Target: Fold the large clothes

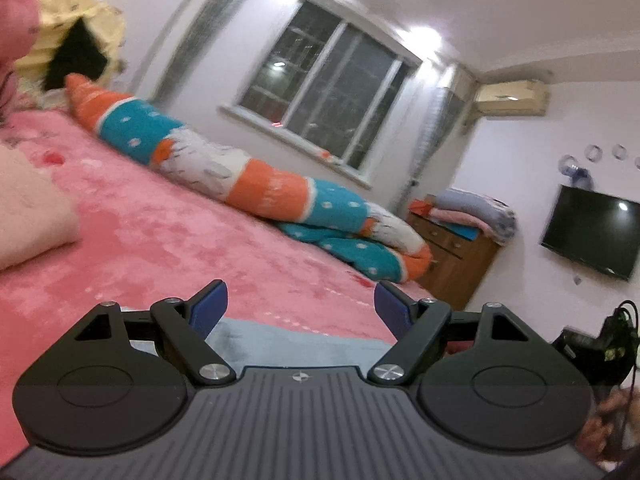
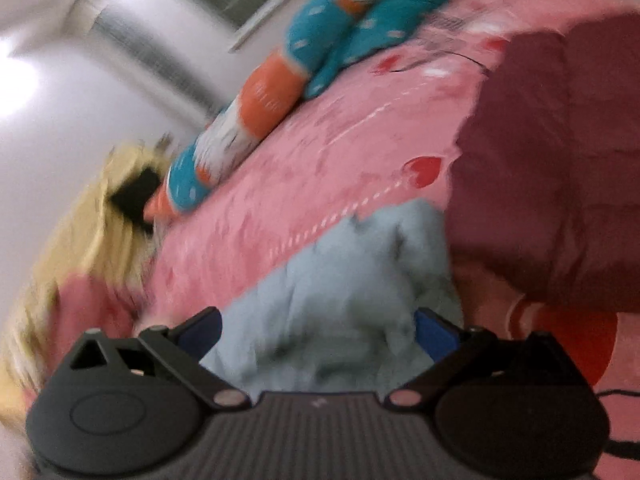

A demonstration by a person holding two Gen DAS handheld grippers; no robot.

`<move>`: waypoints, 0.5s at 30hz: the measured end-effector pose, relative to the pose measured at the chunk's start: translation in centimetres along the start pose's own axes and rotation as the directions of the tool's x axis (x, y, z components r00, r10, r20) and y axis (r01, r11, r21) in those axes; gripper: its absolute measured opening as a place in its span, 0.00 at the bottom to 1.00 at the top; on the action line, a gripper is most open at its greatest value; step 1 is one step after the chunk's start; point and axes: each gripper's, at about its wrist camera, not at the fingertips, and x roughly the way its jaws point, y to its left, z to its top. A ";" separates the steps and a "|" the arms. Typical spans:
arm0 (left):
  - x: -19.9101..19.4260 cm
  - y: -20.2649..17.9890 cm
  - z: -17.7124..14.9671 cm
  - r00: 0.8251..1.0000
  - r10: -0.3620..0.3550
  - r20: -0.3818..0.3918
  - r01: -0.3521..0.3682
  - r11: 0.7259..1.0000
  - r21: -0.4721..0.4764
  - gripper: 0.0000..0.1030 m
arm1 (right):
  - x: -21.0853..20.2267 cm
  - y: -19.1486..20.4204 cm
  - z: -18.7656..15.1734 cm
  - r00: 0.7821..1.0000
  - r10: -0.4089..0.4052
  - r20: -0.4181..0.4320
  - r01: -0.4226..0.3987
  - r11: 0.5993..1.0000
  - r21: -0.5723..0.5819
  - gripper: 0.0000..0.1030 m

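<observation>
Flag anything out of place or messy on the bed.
The light blue garment lies bunched and wrinkled on the pink bedspread, not spread flat. A dark red cloth is heaped beside it.

Light blue garment (image 1: 296, 340): only a strip shows between the left gripper (image 1: 301, 304) fingers, the rest hidden under its body; in the right wrist view it is smeared, folds unreadable. Dark red cloth (image 2: 560, 168): cut off by the frame edge, kind not discernible. Yellow fabric (image 2: 80, 232): blurred to streaks, a dark patch in it unidentifiable. Small round wall ornaments (image 1: 596, 153): too small to make out. Black item with cables (image 1: 600, 344): partly behind the gripper, cut at the edge. Hand (image 1: 612, 420): blurred, largely out of frame.
</observation>
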 end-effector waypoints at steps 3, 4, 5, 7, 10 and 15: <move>-0.4 -1.1 0.0 0.995 -0.096 -0.024 0.097 0.993 0.066 0.97 | 1.1 3.0 -3.8 0.998 -0.058 0.021 0.061 0.970 -0.234 0.98; -0.6 -1.4 -0.1 0.991 -0.129 -0.038 0.132 0.988 0.078 0.97 | 1.5 3.8 -4.7 0.997 -0.077 0.031 0.083 0.952 -0.295 0.98; -0.8 -1.7 -0.2 0.985 -0.165 -0.057 0.169 0.981 0.090 0.97 | 2.1 4.5 -5.6 0.994 -0.101 0.038 0.108 0.930 -0.352 0.97; -1.0 -2.1 -0.4 0.965 -0.238 -0.113 0.249 0.963 0.101 0.97 | 3.5 5.2 -6.8 0.990 -0.136 0.037 0.139 0.892 -0.431 0.97; -1.3 -2.3 -0.8 0.931 -0.322 -0.171 0.340 0.936 0.092 0.99 | 4.8 5.4 -7.0 0.983 -0.173 0.068 0.184 0.858 -0.480 0.96; -1.1 -2.1 -1.6 0.880 -0.384 -0.280 0.420 0.904 0.081 1.00 | 6.5 5.9 -5.3 0.973 -0.199 0.116 0.231 0.834 -0.501 0.95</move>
